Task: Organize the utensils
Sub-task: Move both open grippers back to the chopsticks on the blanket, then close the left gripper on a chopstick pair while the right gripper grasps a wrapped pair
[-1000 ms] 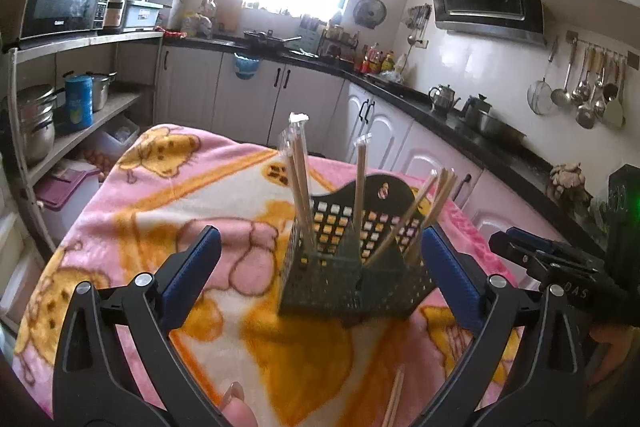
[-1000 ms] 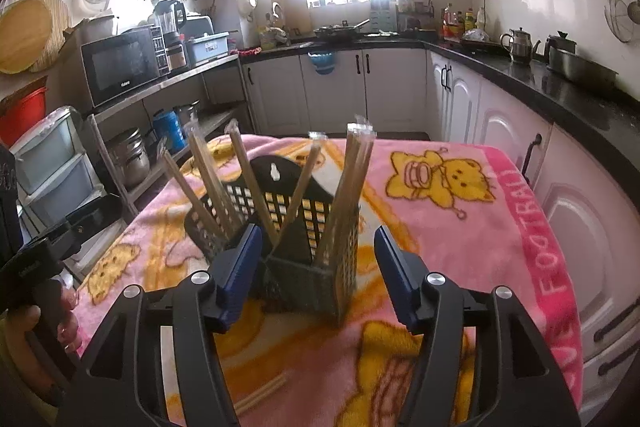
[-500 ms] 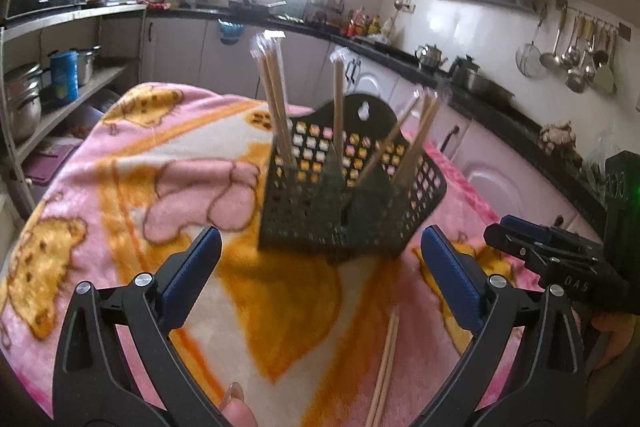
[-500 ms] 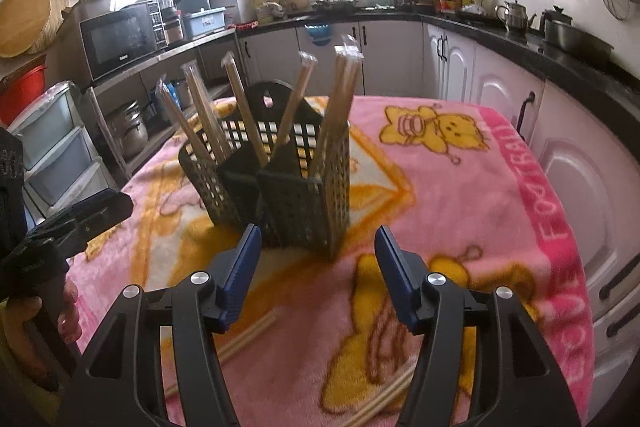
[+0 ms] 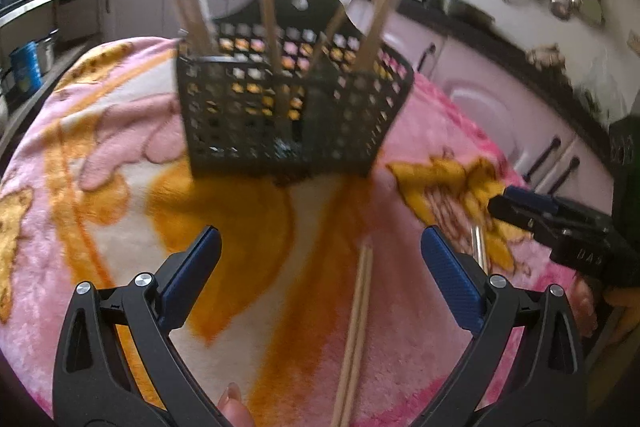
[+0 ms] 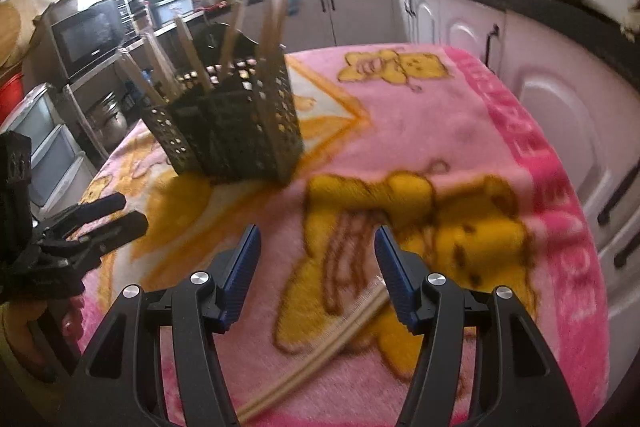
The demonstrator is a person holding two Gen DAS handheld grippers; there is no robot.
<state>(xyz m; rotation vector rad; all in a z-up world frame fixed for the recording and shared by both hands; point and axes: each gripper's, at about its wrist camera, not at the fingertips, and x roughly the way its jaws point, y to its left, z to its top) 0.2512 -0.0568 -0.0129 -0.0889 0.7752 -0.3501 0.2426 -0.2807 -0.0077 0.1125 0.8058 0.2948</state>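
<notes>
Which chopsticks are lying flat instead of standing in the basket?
The loose pair of chopsticks on the pink blanket, just beneath the right gripper. The others stand upright in the black basket.

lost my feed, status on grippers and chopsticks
Left gripper open, empty. Right gripper open, empty. Loose chopsticks flat on blanket; rest upright in basket. Nothing blocking.

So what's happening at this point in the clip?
A person with a handheld gripper in each hand is sorting chopsticks into a black perforated holder on a pink blanket. Several chopsticks already stand in the holder. Both the left gripper and right gripper are open and empty. Each hovers above a loose pair lying on the blanket: one pair under the left gripper, another under the right.
</notes>
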